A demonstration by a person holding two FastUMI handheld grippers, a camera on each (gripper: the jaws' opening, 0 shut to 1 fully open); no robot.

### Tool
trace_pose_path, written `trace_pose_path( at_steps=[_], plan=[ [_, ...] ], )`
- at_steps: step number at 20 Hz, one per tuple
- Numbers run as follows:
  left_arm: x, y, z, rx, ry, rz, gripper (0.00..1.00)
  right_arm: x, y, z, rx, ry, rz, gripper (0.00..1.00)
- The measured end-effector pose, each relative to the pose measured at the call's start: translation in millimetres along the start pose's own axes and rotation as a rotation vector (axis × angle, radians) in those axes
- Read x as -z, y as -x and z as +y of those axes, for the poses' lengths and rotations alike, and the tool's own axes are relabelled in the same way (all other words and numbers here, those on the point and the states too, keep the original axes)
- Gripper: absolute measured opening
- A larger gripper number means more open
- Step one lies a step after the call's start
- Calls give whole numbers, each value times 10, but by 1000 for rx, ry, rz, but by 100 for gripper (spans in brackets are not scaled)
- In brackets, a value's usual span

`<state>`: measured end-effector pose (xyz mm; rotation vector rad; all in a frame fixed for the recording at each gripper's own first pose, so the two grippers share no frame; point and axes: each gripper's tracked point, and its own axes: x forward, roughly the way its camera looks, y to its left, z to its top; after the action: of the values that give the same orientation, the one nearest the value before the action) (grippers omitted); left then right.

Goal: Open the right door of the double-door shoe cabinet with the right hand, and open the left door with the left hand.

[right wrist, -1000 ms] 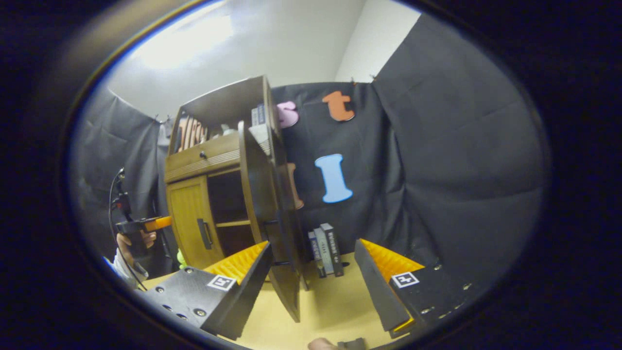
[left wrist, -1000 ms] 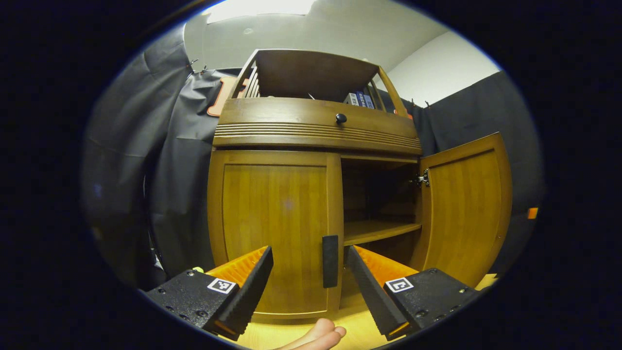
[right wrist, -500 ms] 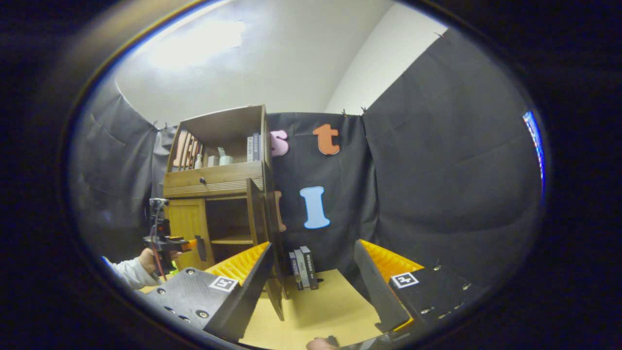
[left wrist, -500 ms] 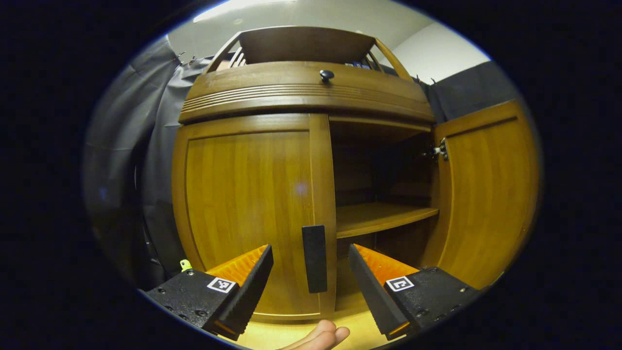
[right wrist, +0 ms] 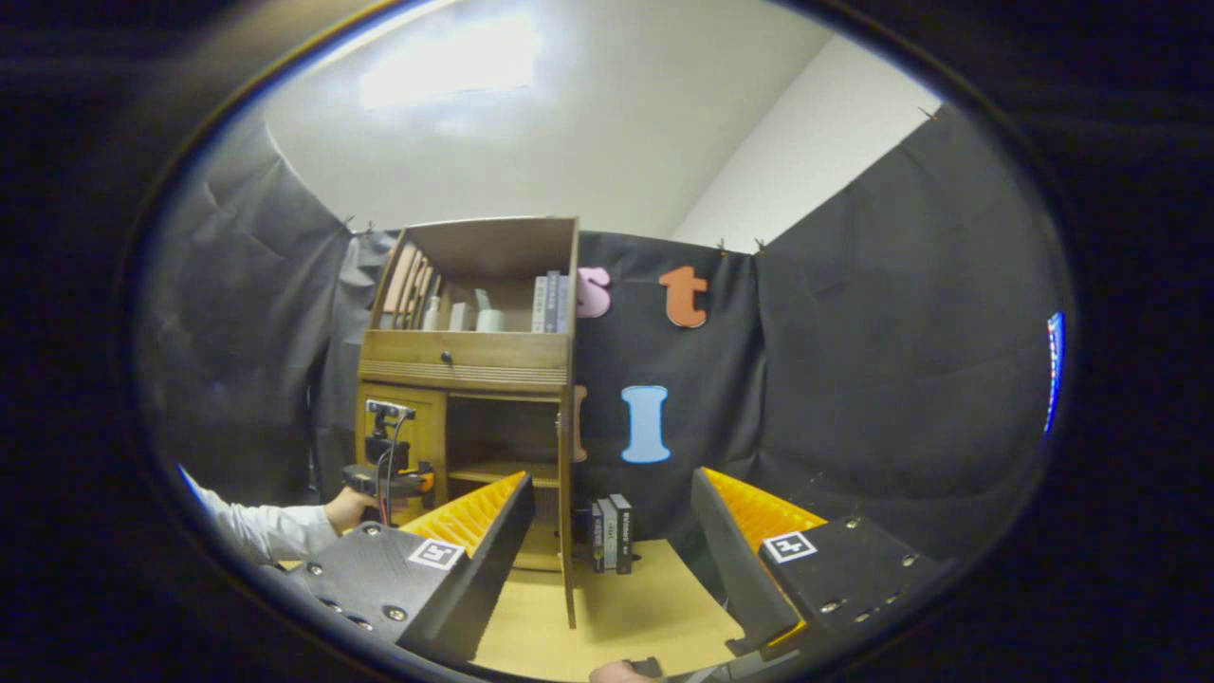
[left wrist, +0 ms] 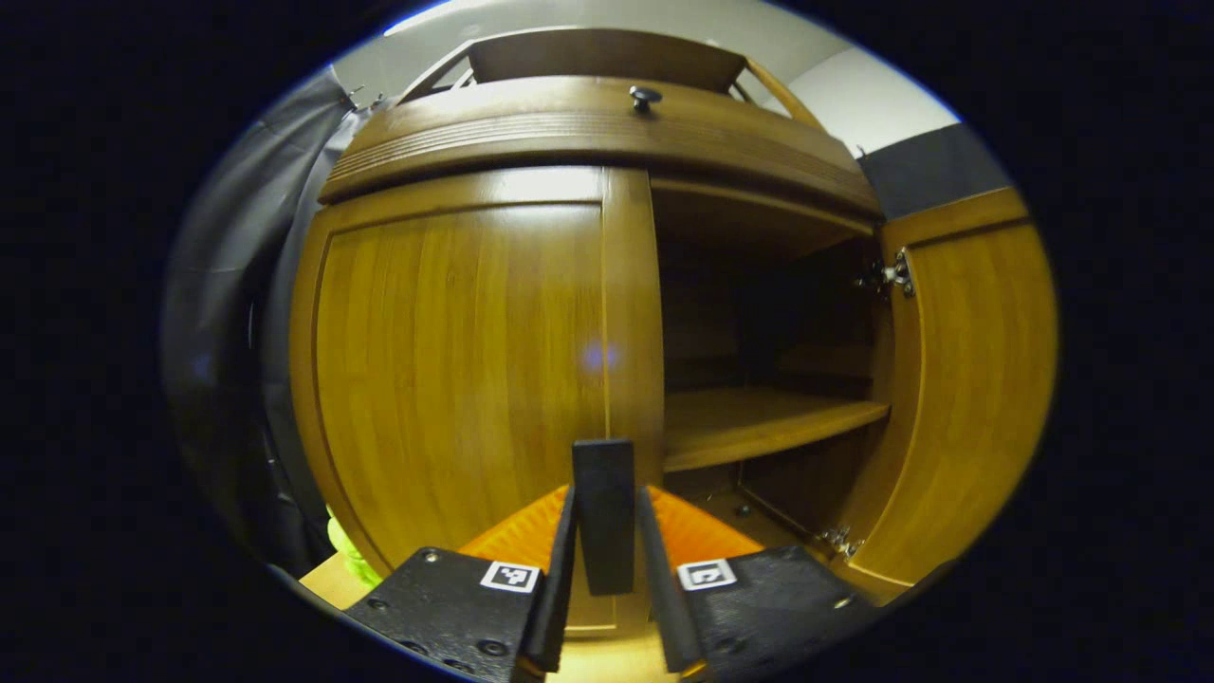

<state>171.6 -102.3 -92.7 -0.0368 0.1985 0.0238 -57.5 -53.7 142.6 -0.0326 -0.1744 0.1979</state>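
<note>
Left gripper (left wrist: 604, 579) has closed in from spread jaws onto the left door handle (left wrist: 603, 512); left door (left wrist: 455, 360) unopened, pull comes next. Right door (left wrist: 958, 398) stands open; right gripper (right wrist: 607, 560) has withdrawn, jaws spread, empty.

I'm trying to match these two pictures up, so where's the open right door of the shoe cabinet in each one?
Left gripper view: the right door stands swung open at the right edge, inner face showing.
Right gripper view: it appears edge-on just left of centre, beside the books.
Shared landmark: the drawer knob above both doors.
</note>
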Motion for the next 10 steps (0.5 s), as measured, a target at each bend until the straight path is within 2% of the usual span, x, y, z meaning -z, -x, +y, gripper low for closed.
trace_pose_path(
  at_steps=[2,3,4,6,8,9,10],
  plan=[
    [-52,-4,-10,2,7,-10,39,6,-23,142,0,39,12,98],
    [-18,42,-13,1,6,21,32,0,-29,241,-9,42,18,98],
    [-44,40,0,2,-4,16,38,16,-36,349,-21,37,26,98],
    [-32,6,-22,0,-18,29,32,13,-57,495,-35,26,33,97],
    [19,-56,-13,4,-36,34,32,16,-95,652,-58,34,41,98],
    [127,-84,-5,11,-35,77,35,1,-111,730,-70,36,40,98],
    [162,-80,0,19,-7,96,35,-3,-131,781,-75,36,40,97]
  ],
)
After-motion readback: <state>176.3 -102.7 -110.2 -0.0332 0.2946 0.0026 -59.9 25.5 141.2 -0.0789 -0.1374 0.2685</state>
